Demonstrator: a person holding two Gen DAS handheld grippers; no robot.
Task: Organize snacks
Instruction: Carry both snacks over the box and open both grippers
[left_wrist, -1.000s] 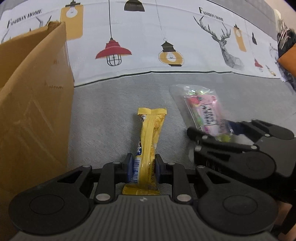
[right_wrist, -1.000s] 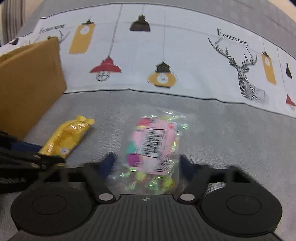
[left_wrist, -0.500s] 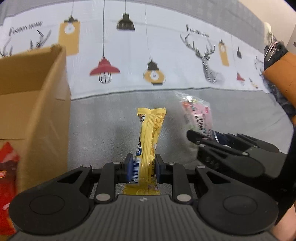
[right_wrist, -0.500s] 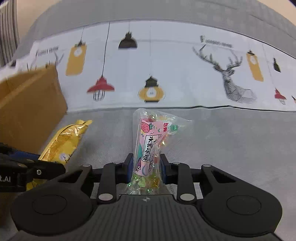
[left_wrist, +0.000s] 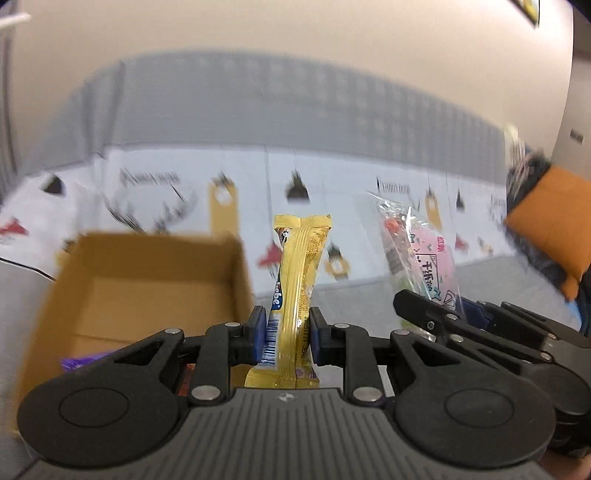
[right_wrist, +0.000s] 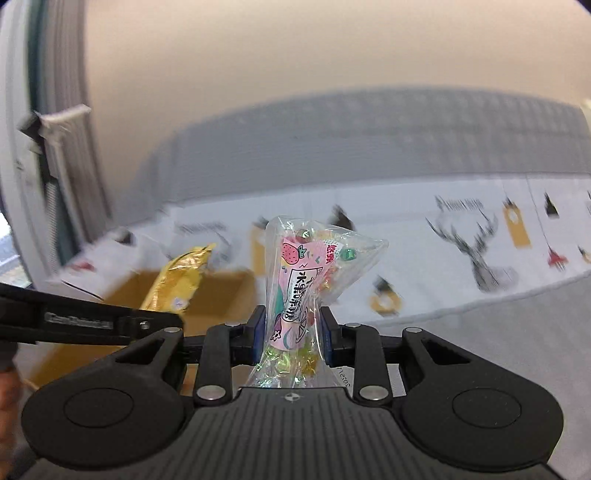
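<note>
Yellow snack bar (left_wrist: 297, 291) up in the air, pinched low on its wrapper by my left gripper (left_wrist: 287, 338), fingers clamped tight on it. Just to its right, the clear candy bag (right_wrist: 308, 286) is squeezed at the waist in my right gripper (right_wrist: 292, 339), also lifted. Both hang near the open cardboard box (left_wrist: 147, 291), which sits ahead and left on the grey couch (left_wrist: 498, 280). Something purple (left_wrist: 79, 362) is already inside the box, too blurred to name. So 2 snacks are picked, neither dropped in yet; carrying over the rim and releasing is what's left.
</note>
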